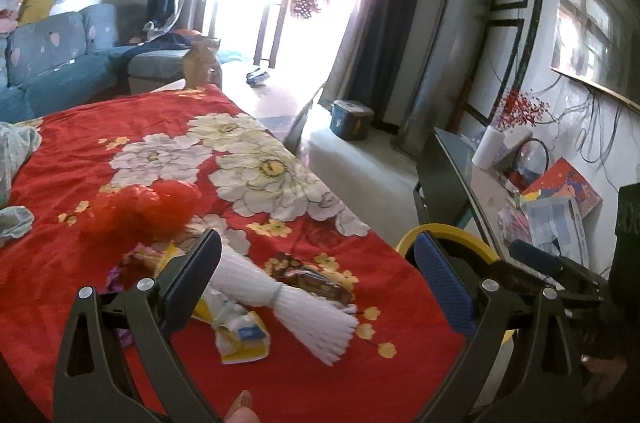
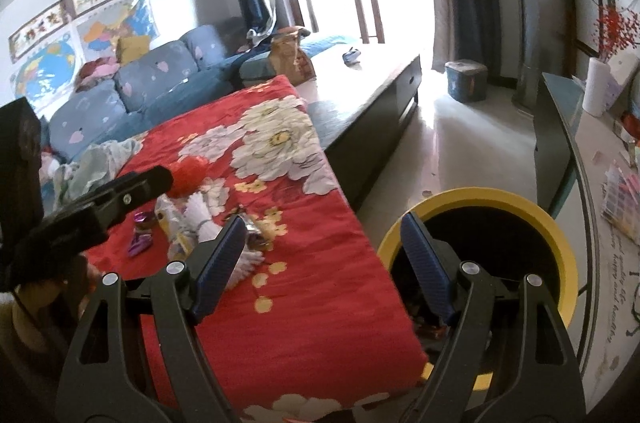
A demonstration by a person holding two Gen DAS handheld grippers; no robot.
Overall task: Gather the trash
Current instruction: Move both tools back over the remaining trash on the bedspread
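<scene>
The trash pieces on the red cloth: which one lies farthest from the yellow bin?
The purple wrapper. It lies at the left end of the pile, beyond the white foam net, farthest from the yellow bin.

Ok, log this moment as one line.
left tool: open, empty | right tool: open, empty | trash: white foam net on red floral cloth | yellow-rimmed bin: beside table

Both tongs, left tongs (image 1: 316, 271) and right tongs (image 2: 322, 255), have black triangular-cutout frames, silver round screws at the pivots, and ribbed blue pads (image 2: 426, 263) lining the fingers.

Both tongs (image 1: 320, 279) (image 2: 324, 255) wide open, empty
</scene>
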